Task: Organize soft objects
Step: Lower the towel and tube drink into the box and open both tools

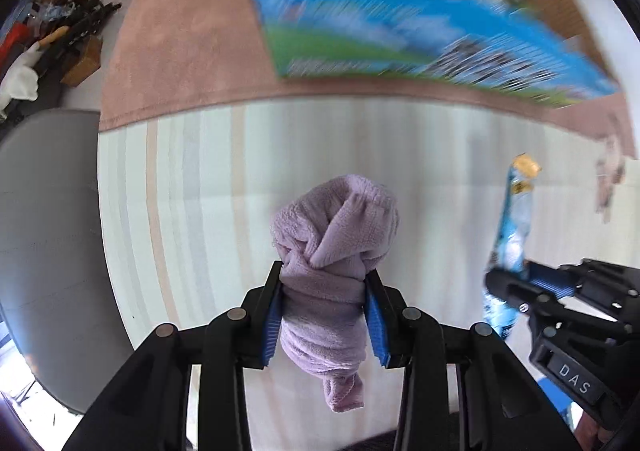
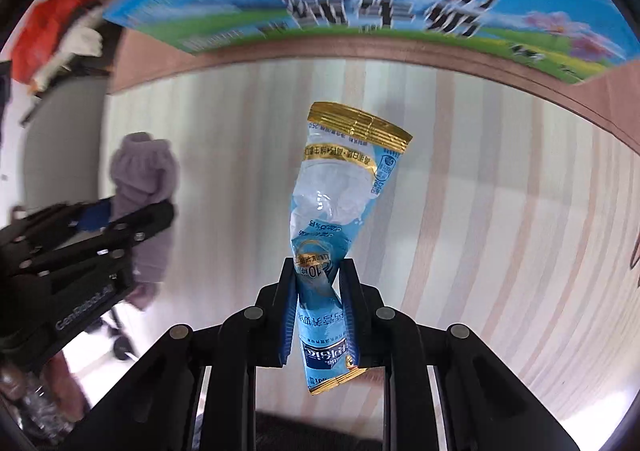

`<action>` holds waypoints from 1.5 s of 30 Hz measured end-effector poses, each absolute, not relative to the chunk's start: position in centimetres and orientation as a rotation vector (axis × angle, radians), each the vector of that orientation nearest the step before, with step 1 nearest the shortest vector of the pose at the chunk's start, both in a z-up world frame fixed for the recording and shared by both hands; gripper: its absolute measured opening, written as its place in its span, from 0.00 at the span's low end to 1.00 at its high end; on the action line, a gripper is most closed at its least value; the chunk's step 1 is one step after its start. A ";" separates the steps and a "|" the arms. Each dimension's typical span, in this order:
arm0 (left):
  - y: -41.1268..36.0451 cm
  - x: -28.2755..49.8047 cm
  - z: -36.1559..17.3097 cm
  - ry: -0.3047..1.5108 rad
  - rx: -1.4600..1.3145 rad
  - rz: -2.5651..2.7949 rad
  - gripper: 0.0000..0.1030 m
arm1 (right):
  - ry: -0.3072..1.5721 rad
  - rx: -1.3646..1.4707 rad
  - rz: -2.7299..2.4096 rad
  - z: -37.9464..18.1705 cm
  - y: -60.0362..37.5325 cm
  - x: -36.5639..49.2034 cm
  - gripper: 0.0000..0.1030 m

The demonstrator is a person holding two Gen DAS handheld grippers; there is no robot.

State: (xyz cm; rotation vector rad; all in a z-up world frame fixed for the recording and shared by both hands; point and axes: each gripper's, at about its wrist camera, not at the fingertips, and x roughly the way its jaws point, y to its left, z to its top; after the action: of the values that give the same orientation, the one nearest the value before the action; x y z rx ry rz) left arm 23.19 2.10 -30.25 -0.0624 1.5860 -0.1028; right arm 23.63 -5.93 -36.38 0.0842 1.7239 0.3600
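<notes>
Left gripper (image 1: 325, 293): my jaws are clamped on the lilac towel bundle (image 1: 334, 235), blue pads pressed into its waist, the bundle bulging past the tips and a tail hanging back toward my wrist.
Right gripper (image 2: 318, 283): my jaws are clamped on the blue sachet (image 2: 344, 187), pinched low on its length so that the gold-edged end stands clear of my tips.
Lilac towel bundle, place: held off the striped cloth (image 1: 420, 155), touching nothing else that I can see.
Blue sachet, place: likewise held off the striped cloth, creased where I grip it.
Printed carton (image 1: 400, 39): beyond the striped cloth on the pink mat (image 1: 192, 51), its top open with blurred packets inside; the blur hides what they are.
Step in hand: carrying, as I judge it; both soft things are picked up and neither is put away.
Next move calls for: bringing each load over the carton's open top, which looks to be the likely bin, and parting my jaws only once above it.
Care: the sachet is thin and slippery, so I keep the grip firm; the towel's loose tail may catch on the carton's wall.
</notes>
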 end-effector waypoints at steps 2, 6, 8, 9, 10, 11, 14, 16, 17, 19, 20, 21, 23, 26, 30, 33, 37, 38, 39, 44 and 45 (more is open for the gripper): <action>1.3 23.3 -27.4 1.536 -0.083 -0.133 0.32 | 1.690 0.120 0.380 -33.8 -6.9 23.7 0.21; 1.0 26.0 -20.8 1.458 -0.134 -0.172 0.32 | 1.583 0.199 0.393 -27.2 -9.8 25.3 0.21; 1.2 28.5 -19.2 1.425 -0.146 -0.196 0.32 | 1.524 0.215 0.389 -24.2 -10.9 26.5 0.21; 1.2 29.6 -18.7 1.415 -0.140 -0.200 0.32 | 1.488 0.220 0.386 -22.4 -11.7 27.7 0.21; 0.9 30.7 -18.0 1.405 -0.132 -0.199 0.32 | 1.463 0.212 0.381 -21.2 -12.1 28.6 0.21; 0.9 32.2 -17.6 1.395 -0.129 -0.197 0.32 | 1.422 0.192 0.354 -19.6 -12.8 30.3 0.21; 0.9 36.1 -17.7 1.395 -0.118 -0.165 0.32 | 1.370 0.124 0.285 -18.3 -15.2 34.1 0.21; 1.0 38.8 -19.7 1.418 -0.098 -0.125 0.32 | 1.367 0.069 0.229 -18.7 -16.0 37.6 0.21; 1.3 40.0 -21.2 1.437 -0.088 -0.098 0.32 | 1.372 0.063 0.202 -19.5 -16.4 39.0 0.21; 1.5 42.3 -23.3 1.482 -0.073 -0.059 0.32 | 1.407 0.036 0.167 -21.4 -16.5 41.9 0.21; 1.7 43.5 -24.8 1.508 -0.056 -0.029 0.32 | 1.429 0.024 0.139 -22.9 -16.7 43.6 0.21; 1.8 44.2 -25.9 1.529 -0.048 -0.012 0.33 | 1.445 0.008 0.122 -24.0 -16.5 44.5 0.21; 2.1 45.1 -28.0 1.572 -0.023 0.025 0.32 | 1.474 -0.019 0.088 -26.4 -16.8 46.5 0.21; 2.5 46.0 -30.3 1.626 -0.021 0.049 0.32 | 1.514 -0.046 0.078 -29.2 -17.3 46.9 0.21; 2.4 46.2 -32.0 1.645 -0.020 0.047 0.33 | 1.532 -0.058 0.059 -32.1 -16.4 47.7 0.21; 2.7 46.3 -33.0 1.676 -0.051 0.047 0.35 | 1.551 -0.056 0.045 -33.1 -16.4 48.1 0.21; 3.2 46.2 -33.1 1.678 -0.110 0.034 0.35 | 1.576 -0.038 0.038 -33.2 -16.7 48.3 0.58; 3.2 46.2 -32.8 1.671 -0.111 0.029 0.36 | 1.565 -0.033 0.042 -32.9 -16.8 48.3 0.61; 3.2 46.1 -32.5 1.663 -0.113 0.022 0.40 | 1.556 -0.032 0.041 -32.5 -16.9 48.3 0.62; 3.4 45.5 -30.2 1.611 -0.106 0.003 0.64 | 1.563 -0.024 0.048 -31.5 -17.1 47.7 0.66; 3.5 45.3 -29.7 1.600 -0.103 0.002 0.69 | 1.559 -0.022 0.050 -31.4 -17.0 47.5 0.70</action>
State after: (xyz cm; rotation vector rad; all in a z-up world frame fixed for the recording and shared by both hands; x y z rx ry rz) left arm 45.28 3.49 -29.67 -0.1026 1.6004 0.0016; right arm 47.47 -17.02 -31.37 -0.0223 1.5594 0.0502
